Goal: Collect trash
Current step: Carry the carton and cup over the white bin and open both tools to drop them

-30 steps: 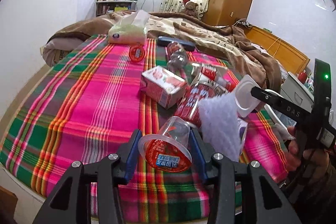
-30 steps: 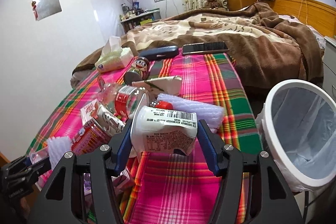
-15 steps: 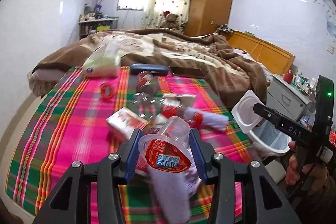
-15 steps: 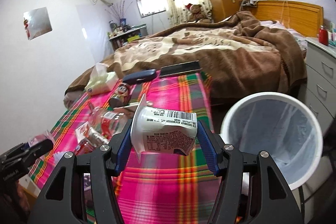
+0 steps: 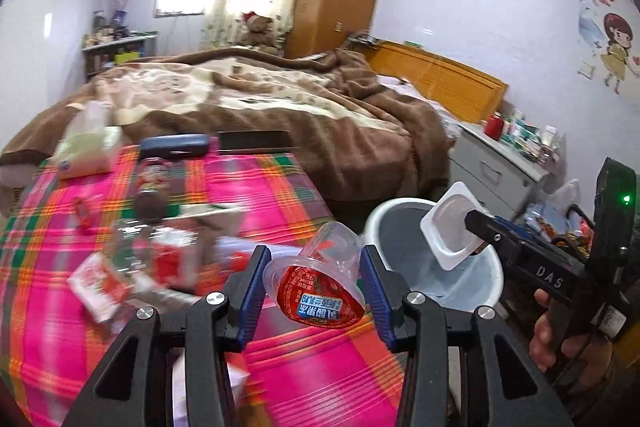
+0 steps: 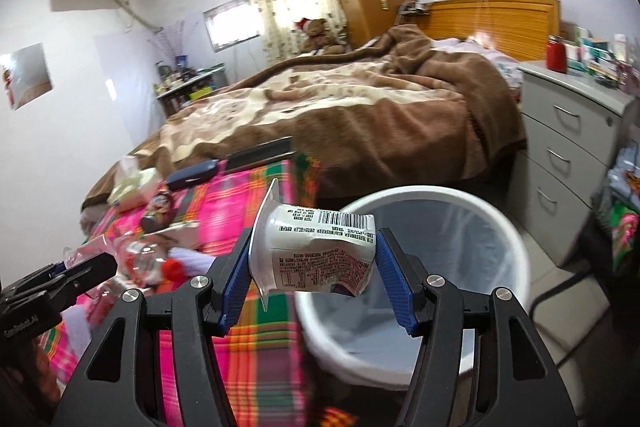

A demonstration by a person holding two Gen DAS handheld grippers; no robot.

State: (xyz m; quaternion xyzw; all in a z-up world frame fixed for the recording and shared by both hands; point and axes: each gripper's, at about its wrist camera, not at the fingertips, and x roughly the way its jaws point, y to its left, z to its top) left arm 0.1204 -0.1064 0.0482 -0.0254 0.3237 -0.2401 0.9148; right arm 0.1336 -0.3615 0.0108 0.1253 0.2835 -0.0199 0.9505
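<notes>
1. While the bed (image 5: 280,379) with its pink plaid cover fills the left, the white bin (image 6: 508,239) stands just beside it.
2. Right gripper (image 6: 316,259), lettered "DAS", has its fingers pinching a white barcoded yogurt cup (image 6: 320,251) sideways over the bin, mouth pointing left.
3. Left gripper (image 5: 314,287) has its fingers pinching a clear cup (image 5: 320,283), tilted, its red Chinese-lettered lid facing the camera.

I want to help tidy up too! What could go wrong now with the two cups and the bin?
The white yogurt cup is squashed in the right tongs and only partly over the white bin, so let go now it might hit the rim. The clear cup with the red lid in the left tongs hangs over the plaid bedspread, not the bin, so it would drop back there.
</notes>
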